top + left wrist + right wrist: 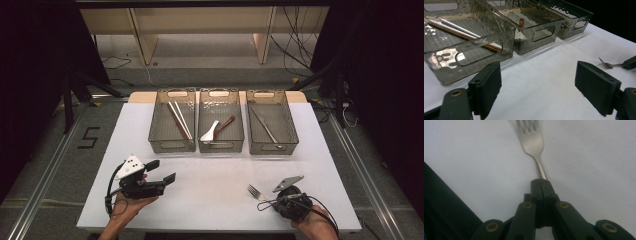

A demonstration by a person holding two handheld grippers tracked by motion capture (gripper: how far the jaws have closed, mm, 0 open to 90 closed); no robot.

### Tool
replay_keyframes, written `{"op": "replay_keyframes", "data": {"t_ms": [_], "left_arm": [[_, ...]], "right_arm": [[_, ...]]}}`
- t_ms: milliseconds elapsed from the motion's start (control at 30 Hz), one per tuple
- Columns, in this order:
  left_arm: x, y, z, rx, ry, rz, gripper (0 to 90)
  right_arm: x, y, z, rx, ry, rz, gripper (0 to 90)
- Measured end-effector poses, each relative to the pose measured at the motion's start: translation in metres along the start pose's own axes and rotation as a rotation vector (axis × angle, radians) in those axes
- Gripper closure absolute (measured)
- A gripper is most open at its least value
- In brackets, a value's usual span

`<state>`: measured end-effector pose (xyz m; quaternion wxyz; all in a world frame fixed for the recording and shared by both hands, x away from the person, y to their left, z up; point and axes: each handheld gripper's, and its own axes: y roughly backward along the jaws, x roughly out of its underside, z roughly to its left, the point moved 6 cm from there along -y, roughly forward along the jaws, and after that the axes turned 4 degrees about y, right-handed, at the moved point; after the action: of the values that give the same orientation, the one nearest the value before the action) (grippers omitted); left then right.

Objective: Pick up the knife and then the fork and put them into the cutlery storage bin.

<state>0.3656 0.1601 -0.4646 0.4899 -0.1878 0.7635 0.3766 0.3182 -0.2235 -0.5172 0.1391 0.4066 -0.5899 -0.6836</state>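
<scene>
Two black jaws of the right gripper (pixel 541 185) are pressed tight together on the handle of a silver fork (pixel 531 137). That fork (pixel 255 192) is near the front right corner of the white table (pixel 215 185), with its prongs pointing toward the left side. Near the front left corner, the left gripper (pixel 160 171) is held in a hand (pixel 129 204), and its jaws stand wide apart with nothing between them. Three see-through bins sit side by side along the back edge. Chopsticks (pixel 179 120) lie in the left bin (pixel 161 145), spoons (pixel 216 130) in the middle bin (pixel 239 137), and a long metal tool (pixel 265 127) in the right bin (pixel 291 135).
</scene>
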Motion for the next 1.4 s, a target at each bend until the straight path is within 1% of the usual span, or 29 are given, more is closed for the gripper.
{"op": "replay_keyframes", "data": {"t_ms": [100, 167, 233, 300, 333, 367, 433, 567, 633, 700, 733, 833, 900, 1167, 1300, 1400], "left_arm": [[0.000, 0.000, 0.000, 0.000, 0.000, 0.000, 20.8], [0.000, 0.000, 0.000, 0.000, 0.000, -0.001, 20.8], [0.000, 0.000, 0.000, 0.000, 0.001, -0.001, 20.7], [0.000, 0.000, 0.000, 0.000, 0.001, 0.000, 20.7], [0.000, 0.000, 0.000, 0.000, 0.000, 0.000, 20.7], [0.000, 0.000, 0.000, -0.001, 0.000, -0.001, 20.7], [0.000, 0.000, 0.000, -0.001, 0.001, -0.001, 20.7], [0.000, 0.000, 0.000, -0.001, 0.000, -0.001, 20.7], [0.000, 0.000, 0.000, -0.001, 0.000, -0.002, 20.7], [0.000, 0.000, 0.000, 0.000, 0.000, 0.000, 20.7], [0.000, 0.000, 0.000, 0.000, 0.002, -0.001, 20.7], [0.000, 0.000, 0.000, 0.000, 0.002, -0.003, 20.7], [0.000, 0.000, 0.000, -0.001, 0.002, -0.004, 20.7], [0.000, 0.000, 0.000, 0.001, 0.002, -0.004, 20.6], [0.000, 0.000, 0.000, 0.001, 0.002, -0.004, 20.6], [0.000, 0.000, 0.000, 0.002, -0.001, -0.001, 20.6]], "right_arm": [[0.000, 0.001, -0.002, 0.007, 0.002, -0.001, 90.0], [-0.003, 0.006, -0.002, -0.003, 0.001, -0.023, 90.0], [-0.005, 0.012, -0.004, 0.006, 0.007, -0.036, 90.0], [-0.007, 0.015, -0.007, 0.018, 0.010, -0.036, 79.3], [-0.008, 0.016, -0.008, 0.021, 0.011, -0.028, 76.8], [-0.008, 0.016, -0.009, 0.017, 0.019, -0.021, 74.2], [-0.010, 0.016, -0.009, 0.007, 0.032, -0.014, 65.9], [-0.012, 0.012, -0.009, 0.014, 0.046, 0.036, 56.6], [-0.012, 0.010, -0.009, 0.013, 0.059, 0.052, 54.8], [-0.013, 0.008, -0.009, 0.008, 0.062, 0.068, 51.8], [-0.014, 0.007, -0.009, 0.014, 0.063, 0.078, 50.8], [-0.014, 0.005, -0.011, 0.017, 0.069, 0.105, 51.6], [-0.014, 0.003, -0.011, 0.007, 0.077, 0.123, 52.4], [-0.013, -0.001, -0.011, -0.005, 0.095, 0.172, 63.7], [-0.013, -0.002, -0.010, -0.014, 0.112, 0.182, 70.4], [-0.014, -0.002, -0.009, -0.018, 0.113, 0.194, 72.6]]}}
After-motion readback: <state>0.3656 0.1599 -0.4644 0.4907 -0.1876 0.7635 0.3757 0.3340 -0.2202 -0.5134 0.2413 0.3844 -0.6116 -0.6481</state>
